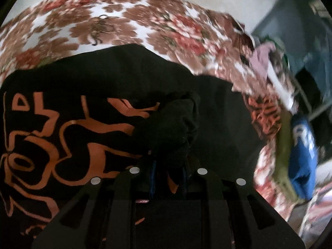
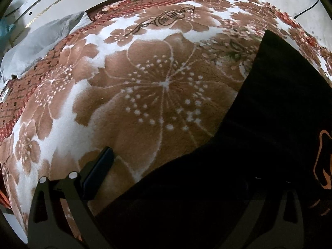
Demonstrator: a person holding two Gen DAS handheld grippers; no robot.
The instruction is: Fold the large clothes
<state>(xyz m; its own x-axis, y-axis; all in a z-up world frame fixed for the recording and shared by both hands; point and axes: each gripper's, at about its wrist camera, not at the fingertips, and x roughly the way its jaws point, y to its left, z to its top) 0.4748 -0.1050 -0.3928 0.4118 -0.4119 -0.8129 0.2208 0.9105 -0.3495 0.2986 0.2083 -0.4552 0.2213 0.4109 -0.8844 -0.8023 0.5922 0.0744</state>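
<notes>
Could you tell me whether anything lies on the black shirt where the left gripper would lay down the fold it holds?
Nothing visible does. The left gripper pinches a bunch of the shirt, and the printed panel ahead of it is bare.

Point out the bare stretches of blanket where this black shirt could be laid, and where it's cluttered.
Free: the wide brown-flower patch of the floral blanket, bordered by the grey cloth on one side and the black shirt on the other. Also the strip of blanket beyond the shirt in the left wrist view. Crowded: the blanket's edge by the pile of clothes.
</notes>
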